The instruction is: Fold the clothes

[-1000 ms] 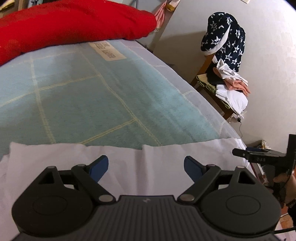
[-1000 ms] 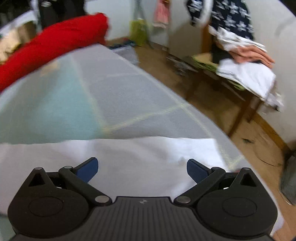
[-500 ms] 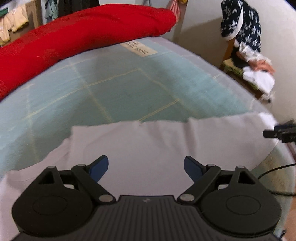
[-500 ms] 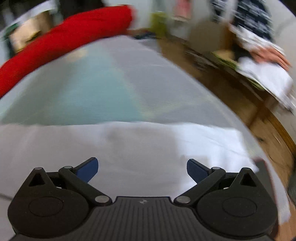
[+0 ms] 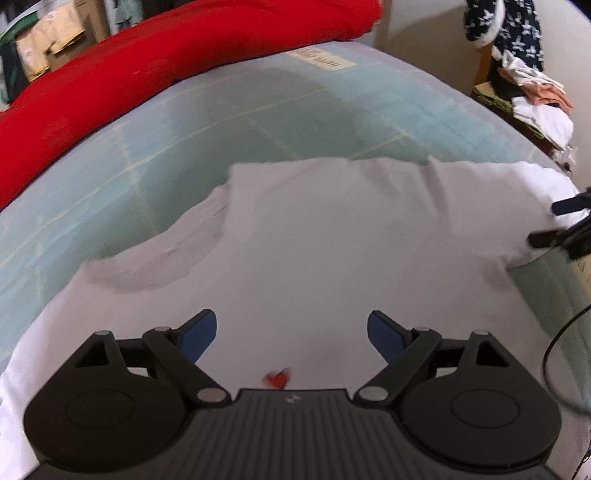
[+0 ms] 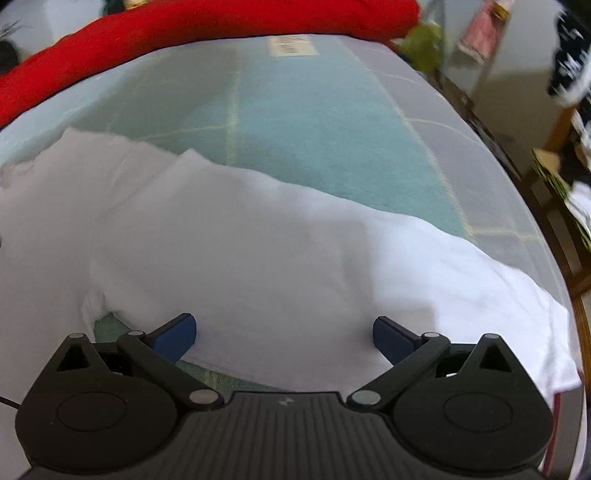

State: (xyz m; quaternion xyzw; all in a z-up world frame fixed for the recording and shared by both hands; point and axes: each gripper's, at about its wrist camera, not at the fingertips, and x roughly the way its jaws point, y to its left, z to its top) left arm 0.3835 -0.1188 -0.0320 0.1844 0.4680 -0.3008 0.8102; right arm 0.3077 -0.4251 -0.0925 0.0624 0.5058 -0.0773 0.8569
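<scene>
A white T-shirt lies spread across the teal checked blanket on the bed, with a sleeve folded at its left. A small red mark shows on the cloth just ahead of my left gripper, which hovers open above the shirt with nothing between its blue pads. In the right wrist view the same shirt fills the middle, one corner turned up near the left fingertip. My right gripper is open over that edge, and its fingers show at the right border of the left view.
A long red cushion runs along the far side of the bed. At the right, a wooden chair carries a pile of clothes, with a dark star-patterned garment above it. The bed's right edge drops to a wooden floor.
Both grippers have pulled back and swung left, so more of the white shirt lies in view. The shirt now reaches further across the blanket. Both stay open.
</scene>
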